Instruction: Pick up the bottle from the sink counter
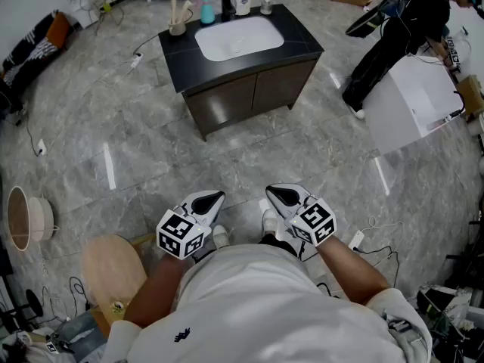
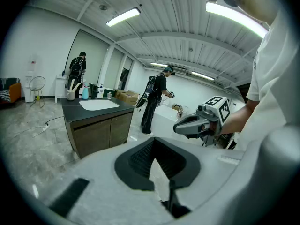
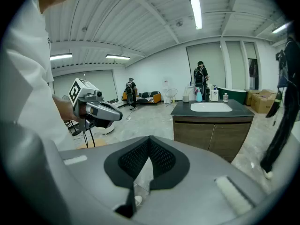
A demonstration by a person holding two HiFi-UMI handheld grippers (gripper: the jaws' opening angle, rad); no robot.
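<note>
Far ahead of the closed, empty left tool (image 1: 214,200) and right tool (image 1: 274,193) stands the bottle (image 1: 242,1).

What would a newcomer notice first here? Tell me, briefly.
The black sink counter with its white basin stands alone on the grey floor at top centre, bottles lined along its back edge. Near the bottom, the left tongs and right tongs sit shut and empty, far from it. A person in dark clothes bends at top right.
</note>
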